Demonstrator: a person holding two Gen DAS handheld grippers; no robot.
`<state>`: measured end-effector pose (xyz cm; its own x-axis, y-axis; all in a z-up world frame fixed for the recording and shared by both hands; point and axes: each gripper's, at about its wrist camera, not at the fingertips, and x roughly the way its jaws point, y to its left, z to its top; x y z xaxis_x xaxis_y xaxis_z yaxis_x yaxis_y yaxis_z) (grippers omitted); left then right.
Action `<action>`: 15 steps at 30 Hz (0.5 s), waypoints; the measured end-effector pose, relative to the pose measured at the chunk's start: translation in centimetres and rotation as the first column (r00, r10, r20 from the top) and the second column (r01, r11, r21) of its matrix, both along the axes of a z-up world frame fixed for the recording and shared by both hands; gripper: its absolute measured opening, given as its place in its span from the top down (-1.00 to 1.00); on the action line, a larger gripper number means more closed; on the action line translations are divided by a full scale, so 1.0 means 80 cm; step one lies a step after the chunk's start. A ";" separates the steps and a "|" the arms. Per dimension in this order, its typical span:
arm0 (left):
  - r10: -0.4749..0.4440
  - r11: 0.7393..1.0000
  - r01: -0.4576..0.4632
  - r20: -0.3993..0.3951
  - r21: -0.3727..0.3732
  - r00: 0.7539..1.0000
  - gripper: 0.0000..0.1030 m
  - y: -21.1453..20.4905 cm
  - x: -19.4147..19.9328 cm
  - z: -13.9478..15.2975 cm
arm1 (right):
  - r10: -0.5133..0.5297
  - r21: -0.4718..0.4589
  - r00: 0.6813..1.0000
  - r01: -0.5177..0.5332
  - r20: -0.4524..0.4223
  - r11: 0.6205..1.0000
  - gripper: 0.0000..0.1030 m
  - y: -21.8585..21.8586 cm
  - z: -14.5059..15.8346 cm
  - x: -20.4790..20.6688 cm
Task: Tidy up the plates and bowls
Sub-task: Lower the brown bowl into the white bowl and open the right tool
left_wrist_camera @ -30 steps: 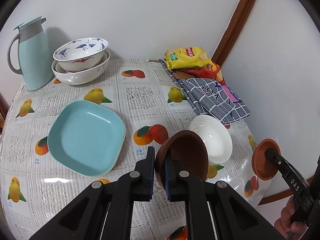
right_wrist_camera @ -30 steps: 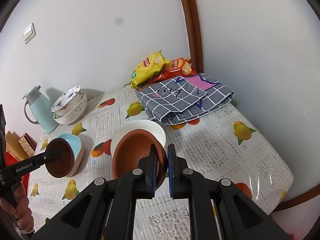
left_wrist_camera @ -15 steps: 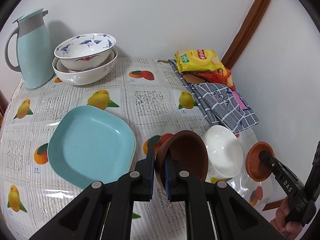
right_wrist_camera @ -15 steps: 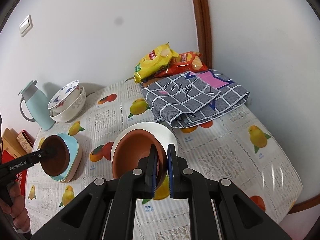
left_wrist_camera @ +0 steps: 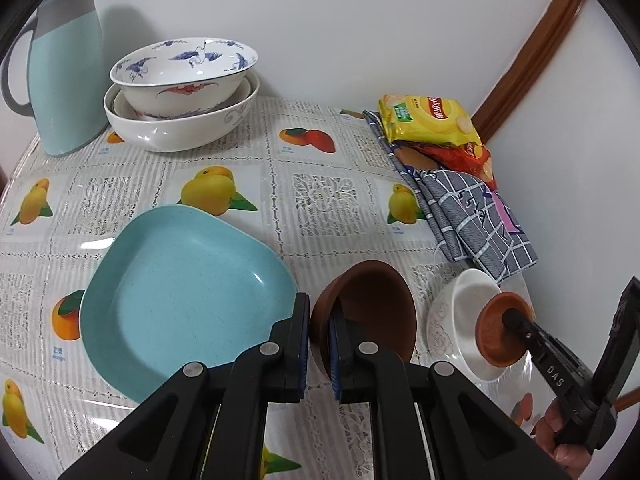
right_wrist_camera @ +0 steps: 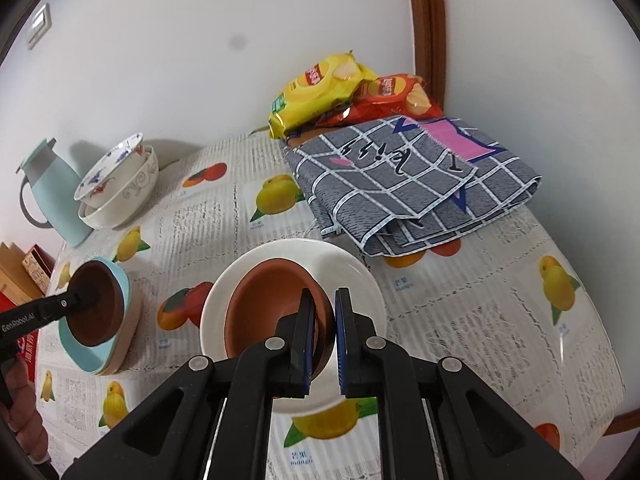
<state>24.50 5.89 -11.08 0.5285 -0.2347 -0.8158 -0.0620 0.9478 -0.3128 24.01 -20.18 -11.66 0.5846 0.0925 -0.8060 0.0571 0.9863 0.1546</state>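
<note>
My left tool (left_wrist_camera: 319, 336) is closed on the rim of a dark brown bowl (left_wrist_camera: 368, 308), and I hold this bowl tilted above the counter (left_wrist_camera: 320, 200), just beside the right edge of the light blue square plate (left_wrist_camera: 180, 296). My right tool (right_wrist_camera: 321, 330) is closed on the rim of a second brown bowl (right_wrist_camera: 272, 304), of a more red-orange colour. This bowl hangs inside the opening of the white bowl (right_wrist_camera: 352, 276), which stands on the counter near the folded grey checked cloth (right_wrist_camera: 408, 184). I cannot tell if the two bowls already touch.

At the far left corner, two large white bowls (left_wrist_camera: 180, 92) sit nested, the upper one with blue birds painted on it, and a pale blue jug (left_wrist_camera: 64, 80) stands just beside them. Two snack bags, yellow (right_wrist_camera: 320, 88) and red (right_wrist_camera: 392, 100), lie behind the cloth against the wall. The counter carries a cover printed with fruit pictures.
</note>
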 end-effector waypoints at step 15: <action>0.002 1.000 -0.002 0.006 -0.020 1.000 0.83 0.009 0.019 -0.008 | 0.026 -0.056 0.997 -0.030 -0.070 0.998 0.81 0.016 -0.041 0.030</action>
